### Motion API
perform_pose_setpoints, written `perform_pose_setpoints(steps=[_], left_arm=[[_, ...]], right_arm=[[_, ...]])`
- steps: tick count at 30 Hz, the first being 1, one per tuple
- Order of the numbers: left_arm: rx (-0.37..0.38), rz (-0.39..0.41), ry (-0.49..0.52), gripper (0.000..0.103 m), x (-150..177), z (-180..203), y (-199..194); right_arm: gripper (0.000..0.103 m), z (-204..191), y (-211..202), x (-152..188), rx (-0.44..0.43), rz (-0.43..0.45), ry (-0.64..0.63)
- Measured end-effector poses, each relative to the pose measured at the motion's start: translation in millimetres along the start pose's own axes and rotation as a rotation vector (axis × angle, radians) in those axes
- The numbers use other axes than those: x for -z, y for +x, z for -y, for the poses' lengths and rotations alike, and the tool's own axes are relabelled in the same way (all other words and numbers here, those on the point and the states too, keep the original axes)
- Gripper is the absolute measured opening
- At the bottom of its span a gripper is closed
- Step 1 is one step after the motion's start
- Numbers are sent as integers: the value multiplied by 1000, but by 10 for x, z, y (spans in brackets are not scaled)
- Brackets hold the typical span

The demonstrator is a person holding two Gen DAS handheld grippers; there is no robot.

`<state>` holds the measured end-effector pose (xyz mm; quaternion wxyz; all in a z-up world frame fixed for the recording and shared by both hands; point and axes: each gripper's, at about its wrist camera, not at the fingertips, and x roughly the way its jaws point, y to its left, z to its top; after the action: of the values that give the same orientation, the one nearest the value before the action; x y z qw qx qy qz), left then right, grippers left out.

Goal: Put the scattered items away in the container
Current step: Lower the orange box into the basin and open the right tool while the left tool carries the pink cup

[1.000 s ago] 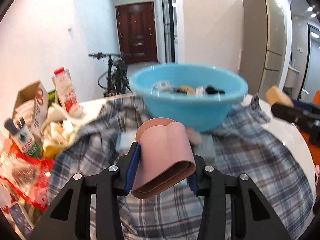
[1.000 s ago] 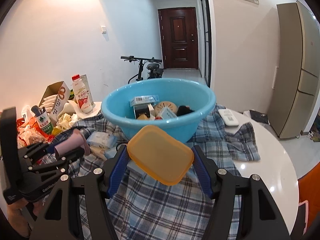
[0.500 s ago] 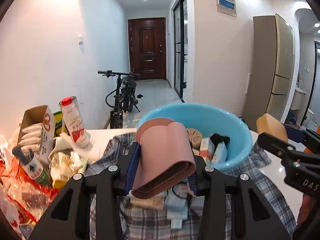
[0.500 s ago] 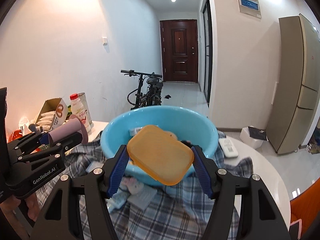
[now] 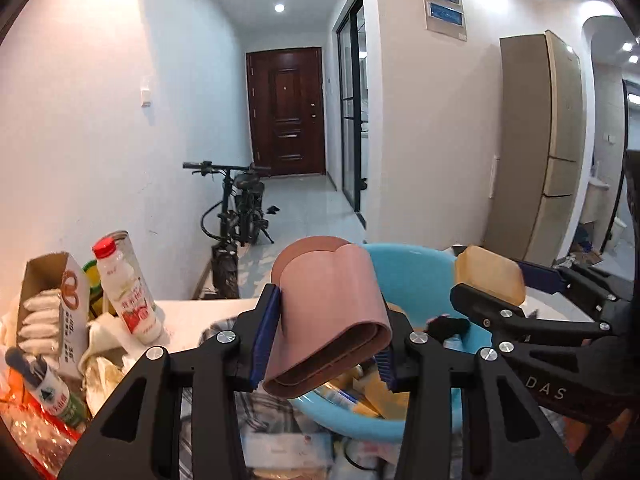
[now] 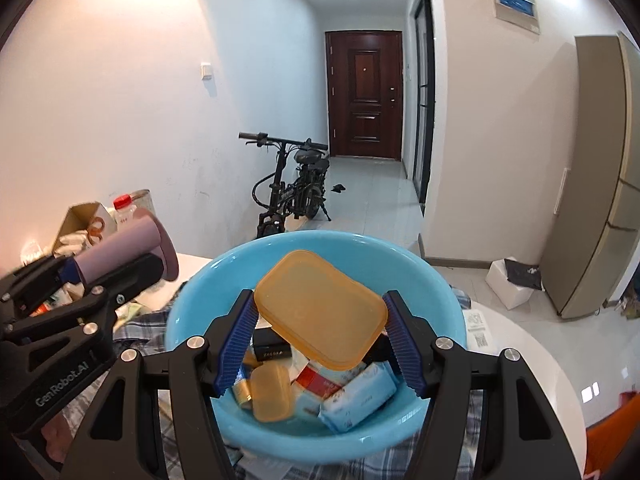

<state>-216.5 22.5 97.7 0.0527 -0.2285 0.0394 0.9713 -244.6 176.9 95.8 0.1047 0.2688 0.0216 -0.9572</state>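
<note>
My left gripper [image 5: 324, 344] is shut on a pink folded case [image 5: 328, 316] and holds it above the near left rim of the blue basin [image 5: 412, 276]. My right gripper [image 6: 320, 340] is shut on an orange plastic lid [image 6: 320, 308] and holds it over the blue basin [image 6: 224, 280]. The basin holds several small items: a tissue pack [image 6: 360, 396], an orange box [image 6: 270, 392], a black box. The left gripper with the pink case also shows in the right wrist view [image 6: 120, 256]; the right gripper with the lid shows in the left wrist view [image 5: 488, 280].
A plaid cloth [image 6: 132, 332] lies under the basin on the white round table [image 6: 532, 356]. A milk bottle [image 5: 124, 284], a cardboard box [image 5: 52, 308], a small bottle [image 5: 48, 388] and bags crowd the table's left. A remote [image 6: 478, 324] lies right of the basin.
Both grippers have risen and moved forward with their objects, from above the cloth to over the basin. The lid now hangs above the basin's contents.
</note>
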Motion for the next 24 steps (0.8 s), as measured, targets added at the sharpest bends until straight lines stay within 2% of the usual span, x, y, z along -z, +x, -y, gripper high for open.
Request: perform_pose_setpoints(steps=[9, 24], left_arm=[[-21, -33, -8, 42, 23, -57, 178], [-30, -59, -30, 42, 28, -92, 296]], right_arm=[[66, -79, 233, 15, 6, -10, -31], [66, -30, 265, 4, -5, -34, -20]])
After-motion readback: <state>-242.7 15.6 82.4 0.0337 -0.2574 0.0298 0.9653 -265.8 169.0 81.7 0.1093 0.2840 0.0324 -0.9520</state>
